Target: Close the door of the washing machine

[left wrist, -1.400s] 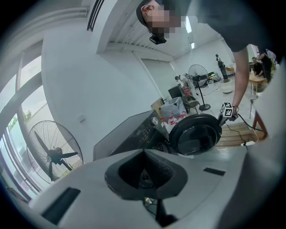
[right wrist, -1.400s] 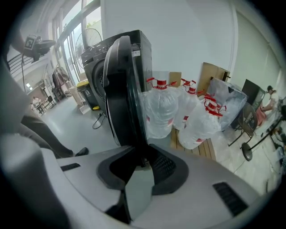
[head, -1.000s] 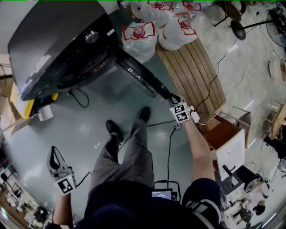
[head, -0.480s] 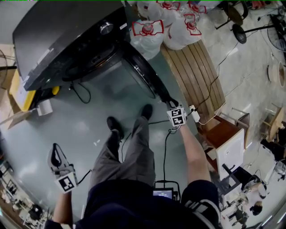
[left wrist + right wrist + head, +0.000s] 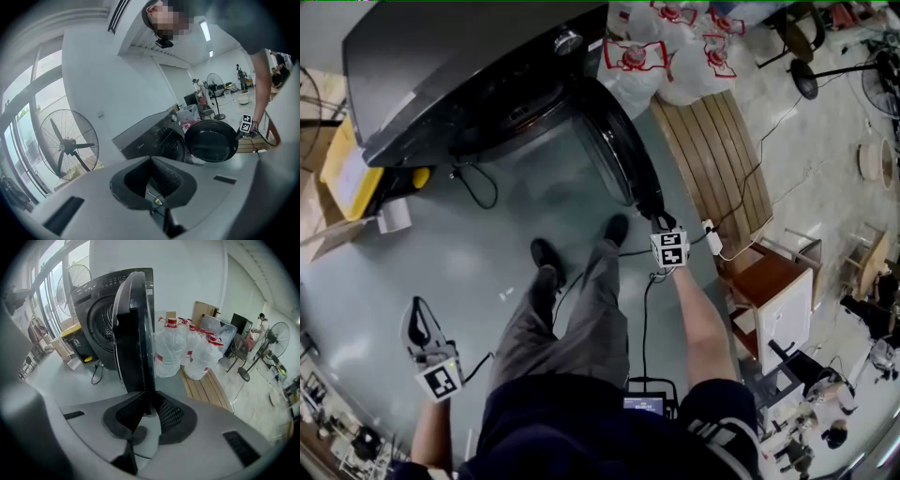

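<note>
The black washing machine (image 5: 441, 66) stands at the top of the head view, with its round door (image 5: 614, 155) swung out toward me. My right gripper (image 5: 657, 217) is shut on the door's free edge. In the right gripper view the door (image 5: 133, 329) rises edge-on from between the jaws of the right gripper (image 5: 145, 398), with the drum opening (image 5: 101, 322) behind it. My left gripper (image 5: 413, 305) hangs at the lower left, far from the machine, its fingertips together and holding nothing. The left gripper view looks past the left gripper (image 5: 151, 158) at the machine (image 5: 145, 136) and the open door (image 5: 211, 140).
Several large water jugs (image 5: 633, 61) stand to the right of the machine, beside a slatted wooden bench (image 5: 712, 159). A black cable (image 5: 473, 187) lies on the floor by the machine. The person's legs (image 5: 581, 300) stand between the grippers. A standing fan (image 5: 70, 145) is at the left.
The door has swung in toward the machine, and the right gripper has gone with its edge. The left gripper has kept its place at the lower left of the head view.
</note>
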Demonstrator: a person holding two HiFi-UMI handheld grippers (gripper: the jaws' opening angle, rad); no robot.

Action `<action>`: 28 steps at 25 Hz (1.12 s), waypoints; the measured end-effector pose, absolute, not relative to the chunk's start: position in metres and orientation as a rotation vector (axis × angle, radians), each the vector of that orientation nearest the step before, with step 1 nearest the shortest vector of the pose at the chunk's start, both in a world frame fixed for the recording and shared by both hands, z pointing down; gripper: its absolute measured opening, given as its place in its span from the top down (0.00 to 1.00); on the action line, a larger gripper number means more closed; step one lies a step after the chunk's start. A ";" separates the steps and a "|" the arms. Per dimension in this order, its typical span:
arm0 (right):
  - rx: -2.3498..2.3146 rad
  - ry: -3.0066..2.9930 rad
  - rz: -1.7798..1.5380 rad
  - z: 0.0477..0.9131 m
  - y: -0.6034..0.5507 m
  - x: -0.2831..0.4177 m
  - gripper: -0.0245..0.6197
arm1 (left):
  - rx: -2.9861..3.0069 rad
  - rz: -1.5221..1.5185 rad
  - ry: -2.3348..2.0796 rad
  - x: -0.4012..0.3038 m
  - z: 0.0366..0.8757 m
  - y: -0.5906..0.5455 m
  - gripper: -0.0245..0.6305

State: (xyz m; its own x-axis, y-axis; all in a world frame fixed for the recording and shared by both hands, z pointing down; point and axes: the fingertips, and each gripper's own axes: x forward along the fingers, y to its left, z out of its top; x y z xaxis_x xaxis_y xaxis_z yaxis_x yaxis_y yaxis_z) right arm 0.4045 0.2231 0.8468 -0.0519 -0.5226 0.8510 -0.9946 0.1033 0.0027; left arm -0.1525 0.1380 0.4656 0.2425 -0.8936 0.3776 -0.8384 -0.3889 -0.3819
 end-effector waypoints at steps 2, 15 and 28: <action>1.521 -1.656 0.848 0.847 0.227 0.391 0.82 | -2.403 -0.831 1.683 -0.165 0.469 0.139 0.93; 1.575 -1.577 0.894 0.849 0.233 0.317 0.83 | -2.445 -0.806 1.683 -0.237 0.485 0.134 0.93; 1.587 -1.582 0.909 0.852 0.231 0.282 0.83 | -2.405 -0.821 1.746 -0.233 0.487 0.129 0.93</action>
